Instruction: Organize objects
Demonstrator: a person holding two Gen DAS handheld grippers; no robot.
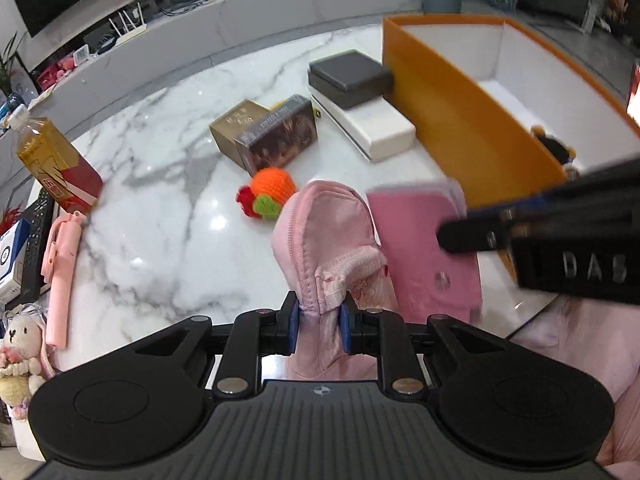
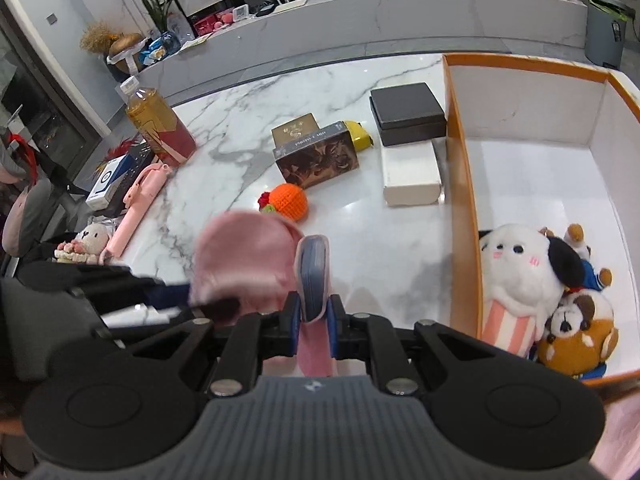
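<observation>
A pink zip pouch (image 1: pixel 320 240) is pinched at its lower edge between the pads of the left gripper (image 1: pixel 319 326), held above the near edge of the marble table (image 1: pixel 168 216). Just right of it, a pink wallet (image 2: pixel 313 276) (blurred in both views) is clamped edge-on by the right gripper (image 2: pixel 314 320). Farther right stands the orange box (image 2: pixel 464 200), its near corner cut off, with plush toys (image 2: pixel 528 280) inside. A crocheted orange (image 1: pixel 272 188) lies beyond the pouch.
</observation>
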